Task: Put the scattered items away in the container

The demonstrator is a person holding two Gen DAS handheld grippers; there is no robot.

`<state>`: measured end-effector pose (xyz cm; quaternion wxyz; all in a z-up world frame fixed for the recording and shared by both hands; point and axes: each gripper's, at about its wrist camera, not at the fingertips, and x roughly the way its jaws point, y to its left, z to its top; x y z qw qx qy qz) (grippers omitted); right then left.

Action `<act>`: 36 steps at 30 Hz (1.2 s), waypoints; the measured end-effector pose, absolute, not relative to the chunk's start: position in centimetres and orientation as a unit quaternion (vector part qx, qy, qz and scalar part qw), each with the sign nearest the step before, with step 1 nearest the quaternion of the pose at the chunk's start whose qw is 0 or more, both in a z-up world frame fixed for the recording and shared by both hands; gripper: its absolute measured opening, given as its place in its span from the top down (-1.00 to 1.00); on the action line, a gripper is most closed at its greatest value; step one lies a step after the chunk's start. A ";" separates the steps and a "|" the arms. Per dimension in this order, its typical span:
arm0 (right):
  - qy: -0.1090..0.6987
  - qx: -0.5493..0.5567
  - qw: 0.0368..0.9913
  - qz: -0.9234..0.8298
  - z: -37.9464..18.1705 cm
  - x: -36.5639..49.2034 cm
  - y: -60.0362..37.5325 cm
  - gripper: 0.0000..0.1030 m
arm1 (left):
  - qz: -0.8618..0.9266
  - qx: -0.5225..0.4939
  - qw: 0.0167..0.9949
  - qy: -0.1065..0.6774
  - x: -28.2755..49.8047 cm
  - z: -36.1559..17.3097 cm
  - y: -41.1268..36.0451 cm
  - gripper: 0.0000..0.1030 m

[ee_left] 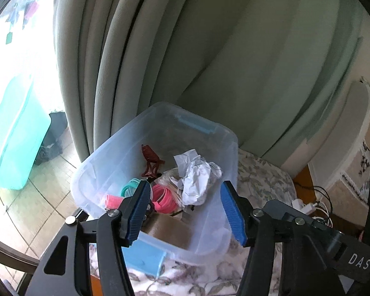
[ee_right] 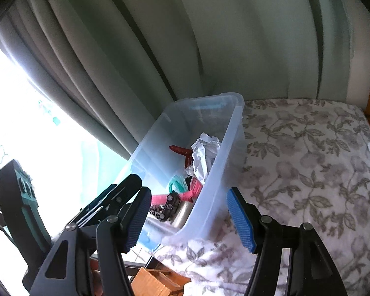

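A clear plastic bin (ee_left: 106, 148) with blue handles stands on a floral cloth (ee_left: 264, 180). Inside lie crumpled white paper (ee_left: 199, 177), a dark red claw clip (ee_left: 151, 160), teal coil ties (ee_left: 130, 187), pink coils (ee_left: 164, 197) and a brown tape roll (ee_left: 170, 229). My left gripper (ee_left: 185, 183) hangs open over the bin's near end, with nothing between its blue pads. In the right wrist view the bin (ee_right: 224, 162) shows the paper (ee_right: 206, 153) and clip (ee_right: 182, 151). My right gripper (ee_right: 189, 192) is open astride the bin's near right wall, holding nothing.
Grey-green curtains (ee_left: 185, 49) hang right behind the bin, with a bright window to the left. The floral cloth (ee_right: 308, 160) spreads wide to the right of the bin. Cables and a white plug strip (ee_left: 315, 204) lie at far right. A wooden piece (ee_right: 150, 281) sits below.
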<state>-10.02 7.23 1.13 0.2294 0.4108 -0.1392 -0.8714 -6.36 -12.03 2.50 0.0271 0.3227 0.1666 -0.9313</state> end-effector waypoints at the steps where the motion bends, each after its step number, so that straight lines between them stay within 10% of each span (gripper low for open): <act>1: -0.141 0.409 0.230 -0.872 1.3 -9.6 7.5 -0.32 | -0.932 0.322 0.027 0.164 -6.2 2.6 -11.8 -0.18; 36: -0.130 0.386 0.208 -0.889 2.5 -3.2 13.2 -0.40 | -0.935 0.340 0.002 0.103 -3.2 4.5 -6.7 -0.66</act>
